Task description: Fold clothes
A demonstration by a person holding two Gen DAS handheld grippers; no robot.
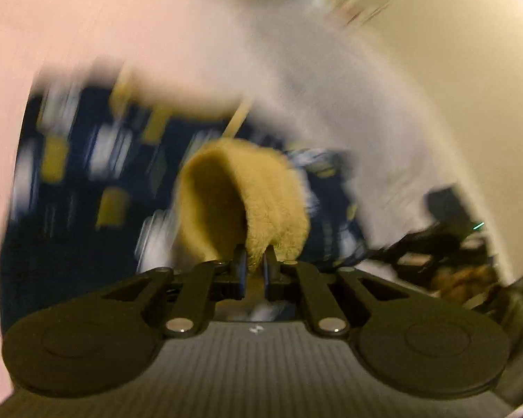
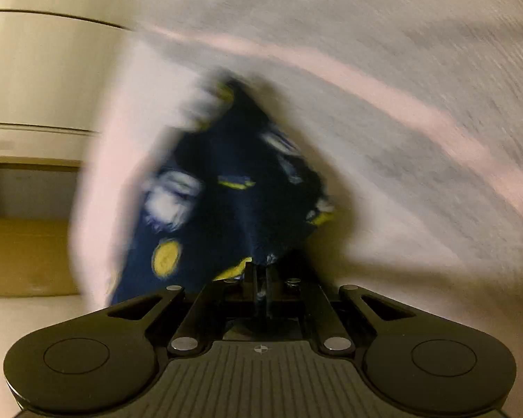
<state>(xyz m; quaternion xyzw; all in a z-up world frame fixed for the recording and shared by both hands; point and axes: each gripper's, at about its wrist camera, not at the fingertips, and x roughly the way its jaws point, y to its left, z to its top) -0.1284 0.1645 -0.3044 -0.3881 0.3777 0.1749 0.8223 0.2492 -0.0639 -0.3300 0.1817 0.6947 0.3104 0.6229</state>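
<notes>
Closest to the left camera sat the black body of the left gripper (image 1: pixel 254 256), its two fingers drawn almost together and pinching a fuzzy tan cuff (image 1: pixel 247 202). That cuff curled up and away from the fingertips like an open tube, its dark hollow facing left. Behind it hung the dark blue garment (image 1: pixel 87 188), printed with yellow and white shapes that were too smeared to make out. It filled the left and middle of that view. Past it, farther off, spread a pale pink and white sheet (image 1: pixel 157 35), running from the upper left down across to the right. At the far right, low down, some dark clutter (image 1: pixel 446 244) showed, too blurred to name.

Seen from the other side, the right gripper (image 2: pixel 260 271) had its fingers pressed tight on a fold of the same blue garment (image 2: pixel 233 181). The cloth rose from the fingertips in a peak toward the middle of the view, with a yellow round patch low on the left near the gripper. Blue cloth also showed squeezed down between the two fingers. The white sheet with a pink stripe (image 2: pixel 401 104) lay behind and to the right of the garment, in heavy blur. On the far left stood a cream wall (image 2: pixel 35 69) with a brown surface (image 2: pixel 24 254) below it, well apart from the clothing.
</notes>
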